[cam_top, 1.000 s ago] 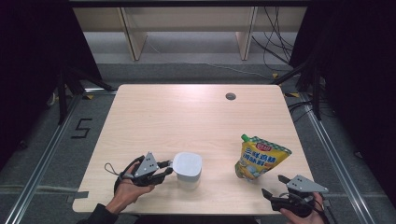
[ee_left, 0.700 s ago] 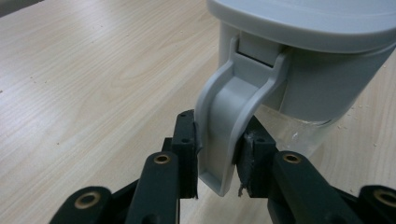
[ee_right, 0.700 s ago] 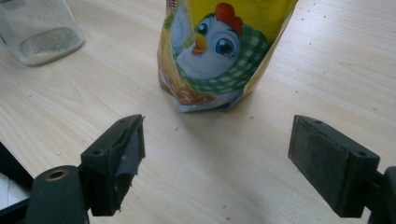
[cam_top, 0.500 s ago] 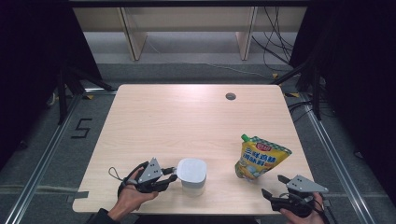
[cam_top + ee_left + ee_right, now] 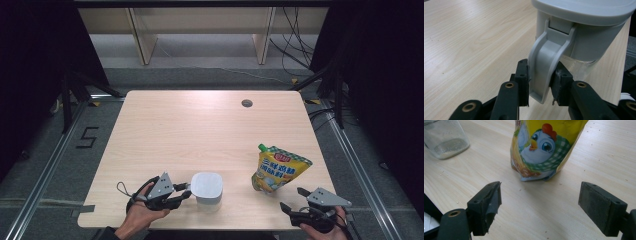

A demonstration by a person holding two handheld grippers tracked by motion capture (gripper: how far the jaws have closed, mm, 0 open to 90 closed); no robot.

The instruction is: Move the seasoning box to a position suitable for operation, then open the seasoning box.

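A clear container with a pale grey lid [image 5: 207,187] stands near the table's front edge, left of centre. Its grey handle [image 5: 544,65] hangs down from the lid, and my left gripper [image 5: 184,193] [image 5: 540,77] is shut on it, one pad pressing each side. A yellow stand-up pouch [image 5: 277,169] [image 5: 544,147] with a cartoon chick sits at the front right. My right gripper [image 5: 292,198] [image 5: 540,195] is open just short of the pouch, with nothing between its pads. The container's glass base [image 5: 445,140] also appears at the upper left of the right gripper view.
The wooden table [image 5: 200,130] has a round cable hole [image 5: 246,103] near its far right. Both hands work close to the front edge. Wooden shelving legs and cables stand beyond the far edge.
My left hand and gripper have slid slightly toward the front edge, and the container has shifted a little to the right with them. The right gripper and the pouch have stayed put.
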